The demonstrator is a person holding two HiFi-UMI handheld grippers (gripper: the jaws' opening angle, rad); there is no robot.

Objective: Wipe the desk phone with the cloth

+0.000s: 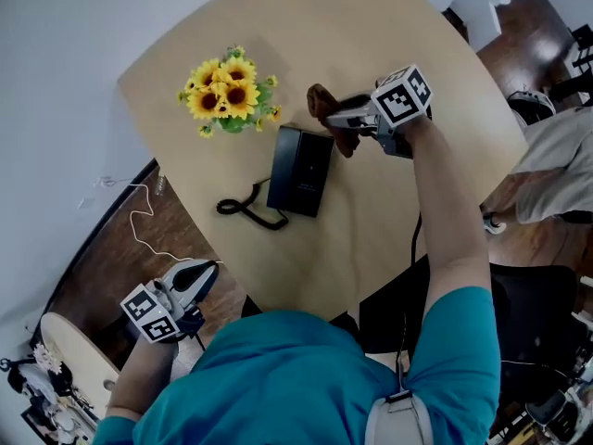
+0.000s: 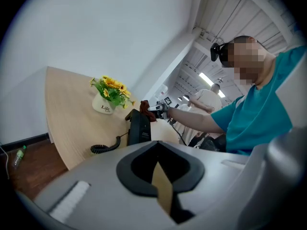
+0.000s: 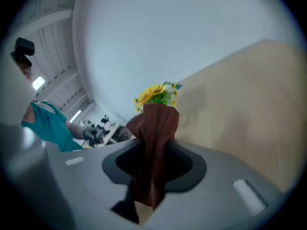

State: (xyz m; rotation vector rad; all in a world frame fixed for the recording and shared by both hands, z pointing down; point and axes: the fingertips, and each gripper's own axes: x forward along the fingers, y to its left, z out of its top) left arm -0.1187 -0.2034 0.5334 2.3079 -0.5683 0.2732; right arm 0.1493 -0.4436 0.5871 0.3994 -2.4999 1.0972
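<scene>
1. Clamping the brown cloth [image 1: 321, 102] in my right gripper [image 1: 334, 119], just beside the upper right corner of the desk phone [image 1: 301, 171], mid-frame.
2. Phone's long axis runs top-to-bottom, slightly tilted.
3. Left gripper [image 1: 206, 273], lower left: jaws together, empty.
4. Can't make out the phone's keys.

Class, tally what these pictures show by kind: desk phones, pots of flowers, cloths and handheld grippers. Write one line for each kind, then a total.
desk phone: 1
pot of sunflowers: 1
brown cloth: 1
grippers: 2 (left gripper, right gripper)
Total: 5
</scene>
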